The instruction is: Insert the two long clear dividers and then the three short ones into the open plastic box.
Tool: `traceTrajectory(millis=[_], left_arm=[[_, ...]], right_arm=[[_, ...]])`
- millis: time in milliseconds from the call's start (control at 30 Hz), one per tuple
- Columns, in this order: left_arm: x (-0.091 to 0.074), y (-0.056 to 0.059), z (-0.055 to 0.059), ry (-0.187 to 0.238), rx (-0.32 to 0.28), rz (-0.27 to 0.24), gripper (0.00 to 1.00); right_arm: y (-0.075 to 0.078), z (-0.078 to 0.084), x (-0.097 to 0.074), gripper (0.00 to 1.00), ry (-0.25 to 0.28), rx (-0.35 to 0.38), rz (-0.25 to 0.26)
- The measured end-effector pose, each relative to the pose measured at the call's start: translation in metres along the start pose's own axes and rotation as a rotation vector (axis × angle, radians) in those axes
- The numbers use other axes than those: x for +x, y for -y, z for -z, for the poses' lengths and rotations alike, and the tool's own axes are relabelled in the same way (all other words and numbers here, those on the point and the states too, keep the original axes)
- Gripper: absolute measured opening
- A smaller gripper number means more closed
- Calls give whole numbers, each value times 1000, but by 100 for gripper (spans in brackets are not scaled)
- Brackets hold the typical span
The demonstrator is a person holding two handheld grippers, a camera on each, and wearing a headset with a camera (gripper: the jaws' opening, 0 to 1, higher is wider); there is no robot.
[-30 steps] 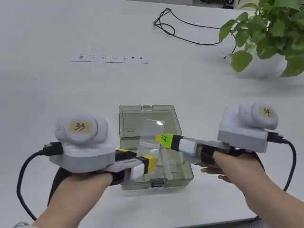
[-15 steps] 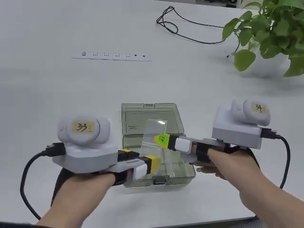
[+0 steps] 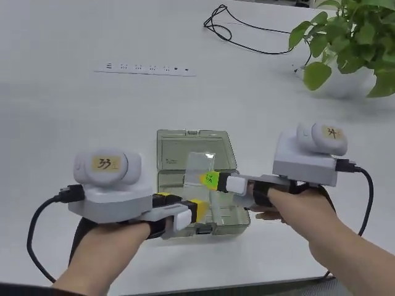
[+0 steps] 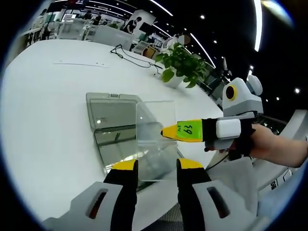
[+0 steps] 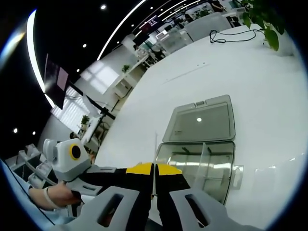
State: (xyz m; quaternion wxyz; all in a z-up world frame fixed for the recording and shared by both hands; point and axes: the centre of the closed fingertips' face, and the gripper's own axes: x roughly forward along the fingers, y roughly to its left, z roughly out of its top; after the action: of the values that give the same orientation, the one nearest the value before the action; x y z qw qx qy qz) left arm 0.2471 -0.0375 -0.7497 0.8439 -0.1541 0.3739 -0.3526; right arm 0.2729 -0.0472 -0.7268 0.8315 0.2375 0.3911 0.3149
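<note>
Head view: my right tool is clenched on a clear divider, a glassy pane held upright over the open plastic box near the front edge of the bench. Left gripper view: my left tool is released, jaws spread either side of the pane's lower edge; contact I cannot tell. Faint lines inside the box's base are too dim to count.
</note>
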Motion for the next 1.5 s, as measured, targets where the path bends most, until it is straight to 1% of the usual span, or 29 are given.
traceTrajectory(millis=[67, 100, 167, 233, 300, 333, 400, 433, 467, 500, 600, 633, 700, 733, 767, 833, 900, 933, 967, 1000, 1067, 1133, 1167, 1200, 1267, 1333, 1433, 1467, 1500], left_arm=[[-1, 1, 0, 13, -3, 5, 30], [-2, 1, -1, 31, -7, 15, 30], [-2, 4, -3, 48, -1, 36, 31], [-5, 4, -5, 58, 30, 40, 31], [-6, 3, -6, 61, 87, 52, 32], [-8, 3, -9, 72, 126, 71, 32], [-10, 3, -10, 72, 144, 87, 38], [-11, 2, -13, 77, 213, 106, 42], [-11, 1, -13, 73, 257, 115, 45], [-12, -1, -12, 56, 312, 124, 49], [-15, -4, -11, 43, 403, 139, 55], [-16, -6, -10, 36, 446, 143, 57], [-16, -11, -9, 32, 503, 144, 64], [-16, -12, -8, 26, 501, 143, 67], [-18, -12, -9, 32, 525, 152, 70], [-21, -13, -11, 41, 571, 157, 73], [-24, -15, -13, 55, 588, 149, 73], [-25, -15, -15, 64, 586, 160, 75], [-26, -16, -16, 67, 586, 162, 77], [-27, -17, -17, 71, 596, 164, 78], [-30, -19, -18, 80, 615, 172, 79], [-32, -20, -19, 90, 631, 173, 82], [-33, -22, -19, 91, 635, 172, 85], [-33, -23, -19, 92, 638, 173, 87], [-34, -25, -19, 92, 650, 170, 90], [-35, -29, -18, 82, 680, 157, 91], [-36, -30, -17, 86, 685, 161, 99], [-36, -30, -17, 90, 687, 159, 100], [-37, -31, -17, 91, 689, 154, 100]], right_arm=[[-2, 1, -1, 2, -18, 1, 3], [-4, 0, -1, 2, -24, 6, 0], [-4, -2, -3, 2, -27, 6, 18], [-1, -2, -3, 1, -25, 21, 22], [-2, -3, -2, 1, -26, 21, 26], [0, -3, -2, 1, -29, 16, 48], [3, -4, -2, 1, -40, 21, 67], [6, -6, -3, 1, -41, 29, 73], [7, -7, -2, 1, -43, 33, 76], [9, -6, -2, 1, -59, 51, 94], [14, -8, -1, 1, -84, 59, 112], [13, -10, 0, 1, -95, 60, 120], [17, -10, 2, 1, -128, 73, 148], [19, -8, 1, 1, -159, 84, 161], [19, -5, 3, 1, -194, 101, 162], [20, -4, 4, 1, -233, 117, 185], [27, -10, 5, 1, -257, 127, 201], [30, -12, 6, 1, -284, 134, 212], [32, -14, 8, 1, -292, 139, 218], [32, -11, 8, 1, -324, 145, 228], [33, -8, 9, 1, -360, 144, 250], [35, -1, 9, 1, -420, 158, 274], [38, -2, 10, 1, -426, 147, 291], [40, -2, 11, 1, -447, 142, 310], [39, -4, 16, 1, -450, 149, 305], [37, -3, 20, 1, -469, 163, 311], [40, 5, 20, 1, -534, 123, 358], [40, 6, 21, 1, -538, 138, 370], [38, 5, 23, 1, -537, 143, 365]])
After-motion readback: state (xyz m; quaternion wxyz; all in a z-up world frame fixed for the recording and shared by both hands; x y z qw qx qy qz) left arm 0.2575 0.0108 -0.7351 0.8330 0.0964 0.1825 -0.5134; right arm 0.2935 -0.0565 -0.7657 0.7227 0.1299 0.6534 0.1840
